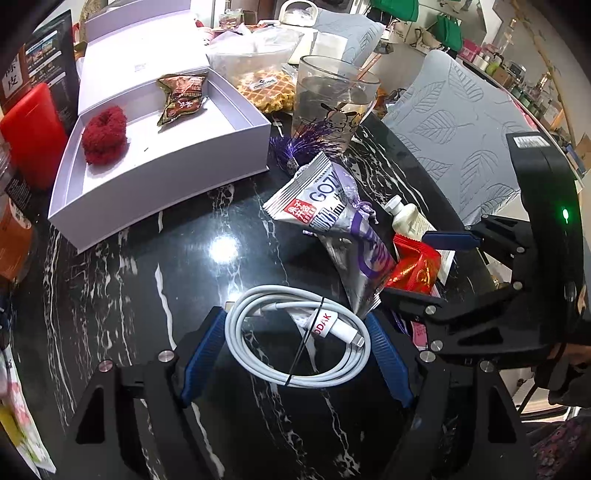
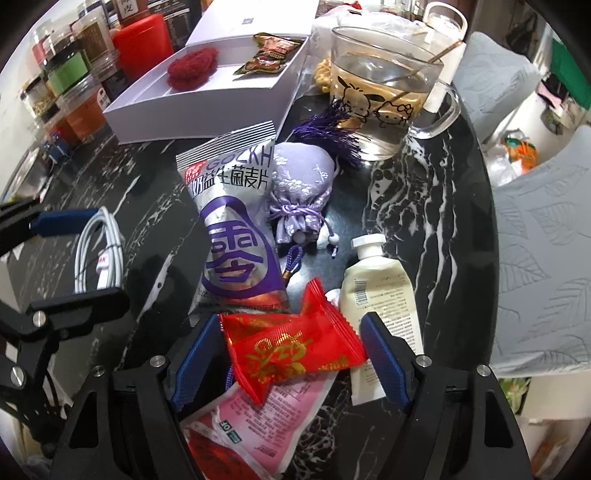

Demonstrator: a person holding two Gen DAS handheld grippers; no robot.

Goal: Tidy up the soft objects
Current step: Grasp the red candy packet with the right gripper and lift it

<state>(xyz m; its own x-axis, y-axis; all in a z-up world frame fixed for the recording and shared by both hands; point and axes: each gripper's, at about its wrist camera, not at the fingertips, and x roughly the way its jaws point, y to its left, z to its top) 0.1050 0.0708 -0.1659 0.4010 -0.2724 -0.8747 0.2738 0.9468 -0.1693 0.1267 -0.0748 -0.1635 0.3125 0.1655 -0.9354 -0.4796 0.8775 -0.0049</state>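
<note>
On the black marble table (image 1: 110, 280):
Cable: white coil (image 1: 295, 336), tied with a black band, lying between the left gripper (image 1: 295, 354) pads.
Left gripper: wide open, holding nothing.
Right gripper (image 2: 290, 363): wide open around a crinkly red packet (image 2: 291, 347), not clamped.
Box (image 1: 166, 184): holds a fuzzy red scrunchie (image 1: 104, 134) and a brown packet (image 1: 183, 98).

Pretty sure anyone could tell this is my place, a lived-in home dining spot. I'm at a black marble table (image 1: 122, 280) crowded with snack packs (image 2: 236, 221), a cartoon mug (image 2: 384, 92) and hand cream (image 2: 376, 295). Jars (image 2: 70, 77) line one side, leaf-pattern chair cushions (image 1: 458, 122) the other, and green shopping bags (image 1: 448, 31) hang in back.
</note>
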